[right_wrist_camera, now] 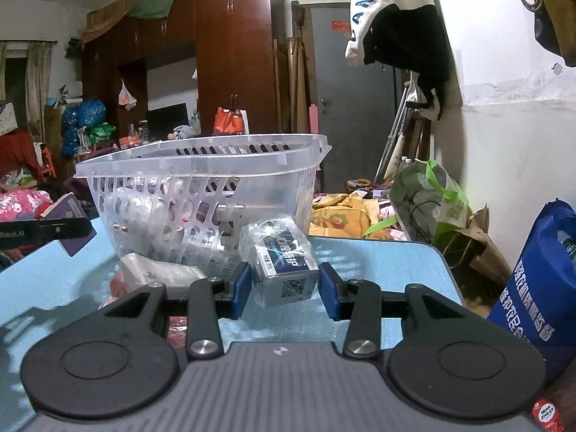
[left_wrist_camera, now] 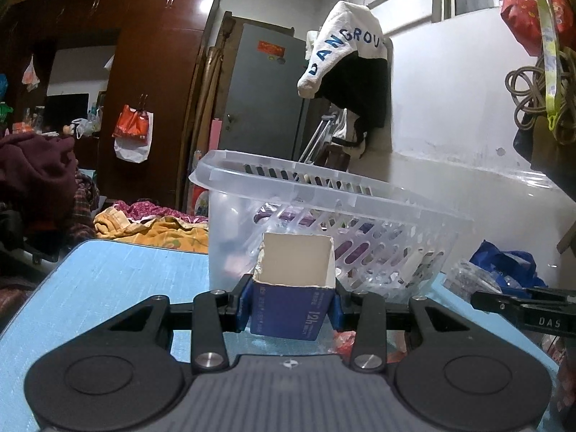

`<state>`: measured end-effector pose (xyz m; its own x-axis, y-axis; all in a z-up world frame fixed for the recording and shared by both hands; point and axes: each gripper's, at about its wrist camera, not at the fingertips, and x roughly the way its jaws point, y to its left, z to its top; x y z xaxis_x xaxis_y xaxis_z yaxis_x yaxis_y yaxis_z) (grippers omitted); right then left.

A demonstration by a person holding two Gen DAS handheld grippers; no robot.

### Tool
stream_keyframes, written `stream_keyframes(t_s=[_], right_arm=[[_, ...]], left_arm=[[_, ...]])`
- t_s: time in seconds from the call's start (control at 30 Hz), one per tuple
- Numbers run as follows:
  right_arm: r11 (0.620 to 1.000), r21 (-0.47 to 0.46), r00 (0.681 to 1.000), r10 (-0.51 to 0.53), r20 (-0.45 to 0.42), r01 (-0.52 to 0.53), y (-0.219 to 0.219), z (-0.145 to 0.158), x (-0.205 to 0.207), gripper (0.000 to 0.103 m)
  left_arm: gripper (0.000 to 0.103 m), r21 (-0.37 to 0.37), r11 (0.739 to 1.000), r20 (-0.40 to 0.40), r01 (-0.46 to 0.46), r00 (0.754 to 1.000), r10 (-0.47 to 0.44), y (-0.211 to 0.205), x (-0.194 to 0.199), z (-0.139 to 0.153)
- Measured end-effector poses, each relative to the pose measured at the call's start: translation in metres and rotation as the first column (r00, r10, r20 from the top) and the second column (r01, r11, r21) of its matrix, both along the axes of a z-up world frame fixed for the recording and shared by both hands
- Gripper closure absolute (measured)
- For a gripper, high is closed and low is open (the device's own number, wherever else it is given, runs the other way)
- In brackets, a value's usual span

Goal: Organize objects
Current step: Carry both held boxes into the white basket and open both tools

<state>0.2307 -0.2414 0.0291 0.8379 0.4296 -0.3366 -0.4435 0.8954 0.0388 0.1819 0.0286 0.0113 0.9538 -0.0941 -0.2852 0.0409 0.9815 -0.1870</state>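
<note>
basket (left_wrist_camera: 324, 194) contents blurred behind slotted wall.

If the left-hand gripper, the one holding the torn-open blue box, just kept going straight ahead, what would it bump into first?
Most likely the clear plastic basket on the blue table. The left gripper is shut on the blue box, and the basket's wall stands directly behind it. The gap between them is hard to judge.
</note>
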Motion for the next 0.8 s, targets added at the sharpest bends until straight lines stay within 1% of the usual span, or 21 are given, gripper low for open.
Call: stream_keyframes(t_s=[0.3, 0.4, 0.43, 0.47, 0.5, 0.53, 0.6, 0.63, 0.7, 0.8], right_arm=[[1.000, 0.021, 0.999, 0.009, 0.034, -0.009, -0.004, 0.001, -0.007, 0.059], [0.999, 0.036, 0.998, 0.008, 0.064, -0.011, -0.006, 0.002, -0.012, 0.059], [0.998, 0.055, 0.997, 0.010, 0.076, -0.014, -0.008, 0.003, -0.016, 0.059], [0.996, 0.089, 0.996, 0.010, 0.087, -0.018, -0.012, 0.004, -0.022, 0.059], [0.992, 0.124, 0.995, 0.020, 0.097, -0.032, -0.016, 0.005, -0.029, 0.059], [0.988, 0.144, 0.993, 0.037, 0.110, -0.052, -0.018, 0.009, -0.037, 0.059], [0.985, 0.155, 0.986, 0.049, 0.159, -0.074, -0.016, 0.021, -0.053, 0.059], [0.985, 0.153, 0.982, 0.049, 0.182, -0.077, -0.012, 0.030, -0.057, 0.059], [0.988, 0.130, 0.977, 0.052, 0.205, -0.080, 0.002, 0.052, -0.053, 0.059], [0.990, 0.098, 0.981, 0.085, 0.173, -0.103, 0.029, 0.086, -0.026, 0.059]], left_arm=[[0.058, 0.004, 1.000, 0.006, 0.008, 1.000, -0.008, -0.002, -0.001, -0.001], [0.058, 0.000, 1.000, 0.010, 0.015, 1.000, -0.015, -0.001, -0.001, 0.000], [0.058, -0.004, 1.000, 0.016, 0.024, 1.000, -0.023, 0.000, -0.003, 0.000], [0.058, -0.023, 0.999, 0.034, 0.042, 0.999, -0.041, 0.003, -0.006, 0.002], [0.058, -0.064, 0.995, 0.071, 0.076, 0.995, -0.071, 0.008, -0.011, 0.005], [0.058, -0.082, 0.990, 0.116, 0.114, 0.988, -0.104, 0.012, -0.018, 0.010], [0.058, -0.053, 0.989, 0.162, 0.135, 0.979, -0.124, 0.011, -0.029, 0.024], [0.058, -0.053, 0.988, 0.185, 0.148, 0.973, -0.136, 0.010, -0.031, 0.035], [0.058, -0.054, 0.986, 0.198, 0.160, 0.969, -0.146, 0.009, -0.027, 0.058], [0.058, -0.028, 0.990, 0.184, 0.138, 0.974, -0.130, 0.004, -0.001, 0.092]])
